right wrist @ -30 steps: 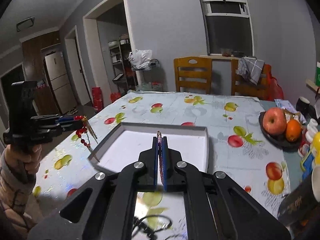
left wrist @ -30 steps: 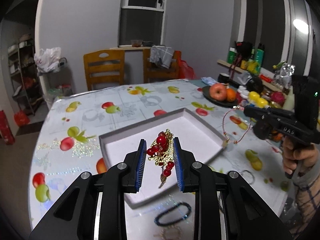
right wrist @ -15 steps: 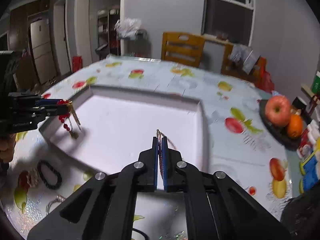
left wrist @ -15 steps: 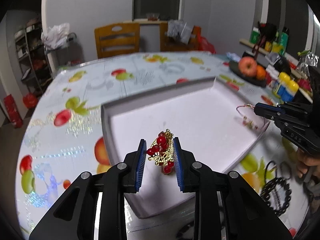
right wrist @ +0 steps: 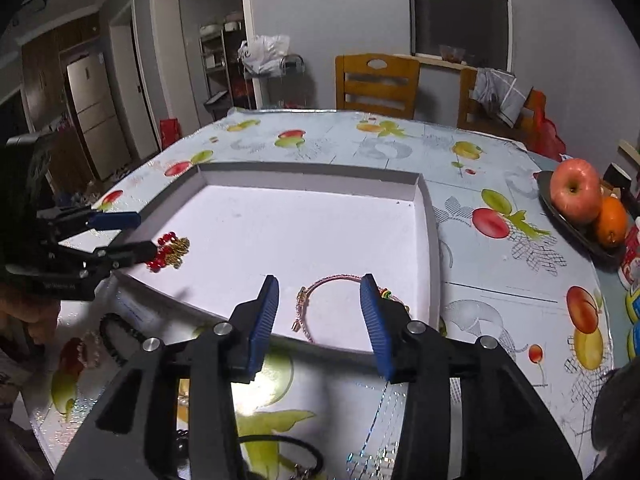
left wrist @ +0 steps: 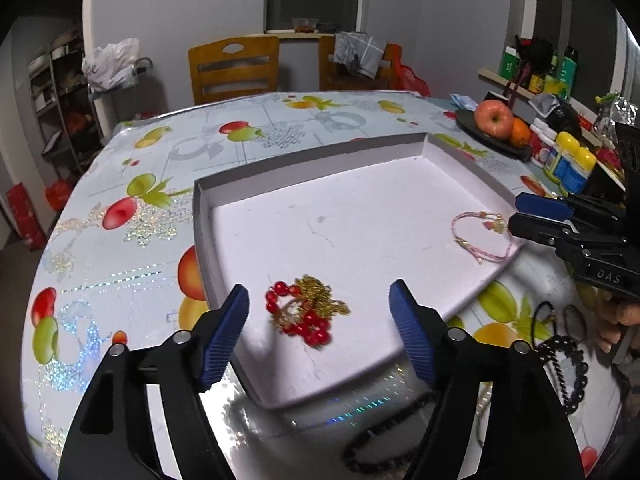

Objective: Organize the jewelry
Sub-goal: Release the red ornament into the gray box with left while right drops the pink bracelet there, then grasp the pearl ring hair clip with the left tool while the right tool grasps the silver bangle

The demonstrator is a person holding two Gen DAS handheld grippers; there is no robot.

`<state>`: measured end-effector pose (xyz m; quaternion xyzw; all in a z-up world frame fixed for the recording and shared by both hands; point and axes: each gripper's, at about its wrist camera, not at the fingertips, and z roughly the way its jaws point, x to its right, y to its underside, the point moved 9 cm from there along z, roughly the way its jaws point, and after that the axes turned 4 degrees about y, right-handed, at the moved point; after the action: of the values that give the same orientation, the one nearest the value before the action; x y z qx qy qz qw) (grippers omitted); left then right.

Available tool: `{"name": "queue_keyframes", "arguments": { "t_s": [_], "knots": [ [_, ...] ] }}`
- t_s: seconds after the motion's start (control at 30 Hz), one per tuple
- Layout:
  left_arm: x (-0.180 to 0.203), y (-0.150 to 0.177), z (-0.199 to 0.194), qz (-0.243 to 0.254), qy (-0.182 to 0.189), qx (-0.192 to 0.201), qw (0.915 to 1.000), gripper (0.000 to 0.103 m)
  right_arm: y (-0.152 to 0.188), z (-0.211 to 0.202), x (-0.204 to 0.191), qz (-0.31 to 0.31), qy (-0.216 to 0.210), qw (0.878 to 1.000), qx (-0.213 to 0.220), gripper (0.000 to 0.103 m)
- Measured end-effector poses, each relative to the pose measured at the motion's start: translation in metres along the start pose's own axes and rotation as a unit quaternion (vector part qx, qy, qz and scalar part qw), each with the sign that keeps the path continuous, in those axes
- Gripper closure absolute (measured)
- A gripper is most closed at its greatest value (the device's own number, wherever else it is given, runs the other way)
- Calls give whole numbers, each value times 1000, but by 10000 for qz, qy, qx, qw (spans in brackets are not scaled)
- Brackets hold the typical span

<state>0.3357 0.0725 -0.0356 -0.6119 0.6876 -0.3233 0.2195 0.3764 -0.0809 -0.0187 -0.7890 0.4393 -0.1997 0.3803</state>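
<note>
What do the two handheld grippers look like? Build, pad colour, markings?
Both match: the left gripper and right gripper have matte black angular linkage bodies with silver pivot screws, and each finger carries a blue ribbed pad. Seen side-on from the left wrist view, the right unit's body bears white "DAS" lettering. The person's bare fingers wrap its handle. No cable is clearly attached to either.
</note>
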Motion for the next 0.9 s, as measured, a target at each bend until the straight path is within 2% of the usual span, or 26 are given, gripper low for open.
{"name": "queue_keyframes", "arguments": {
  "t_s": [0.03,0.1,0.23,0.47,0.83,0.9],
  "knots": [
    [3,1,-3,-8,32,29,10000,25,0,-5,0,23,6,10000,56,55],
    [7,3,-9,-7,65,73,10000,23,0,-14,0,57,21,9999,161,42],
    [16,10,-21,14,104,157,9998,16,3,-34,3,178,10,9992,346,35],
    [31,31,-42,18,312,236,9992,14,19,-60,11,369,73,9982,468,33],
    [48,68,-51,121,531,39,9985,13,64,-80,19,562,129,9980,247,33],
    [46,72,-51,98,538,-9,9985,13,67,-86,22,549,213,9979,273,29]
  ]
}}
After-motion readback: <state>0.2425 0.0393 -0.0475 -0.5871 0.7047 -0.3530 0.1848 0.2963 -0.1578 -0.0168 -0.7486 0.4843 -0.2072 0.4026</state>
